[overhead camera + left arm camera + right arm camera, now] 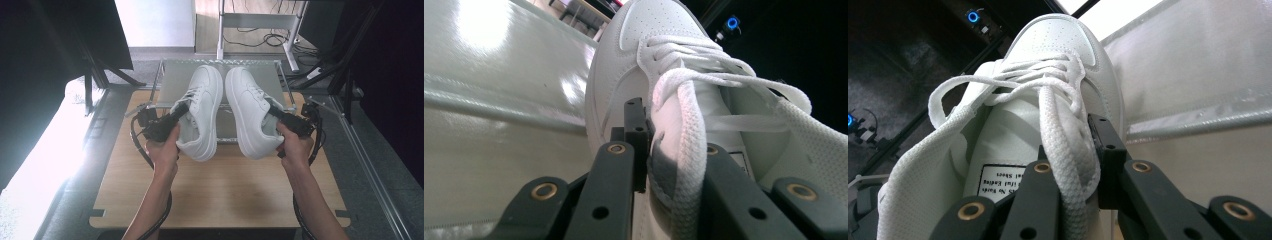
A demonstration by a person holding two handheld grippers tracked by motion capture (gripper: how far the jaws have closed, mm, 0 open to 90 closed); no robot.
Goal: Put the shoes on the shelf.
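Note:
Two white lace-up sneakers are held side by side, toes pointing away from me. My left gripper [176, 114] is shut on the outer collar of the left sneaker [202, 107]. My right gripper [280, 116] is shut on the outer collar of the right sneaker [247, 110]. In the left gripper view, the left gripper [671, 145] pinches the left sneaker's [659, 45] side wall and a thick lace. The right gripper [1073, 160] clamps the right sneaker [1058, 45] the same way, beside the tongue label. Both sneakers hang over the near edge of a grey metal tray [172, 80].
The tray rests at the far end of a wooden tabletop [225, 190]. Black stands and frame bars [95, 75] flank the table on both sides. Cables [140, 145] trail from each gripper along the forearms. A white table frame [255, 22] stands behind.

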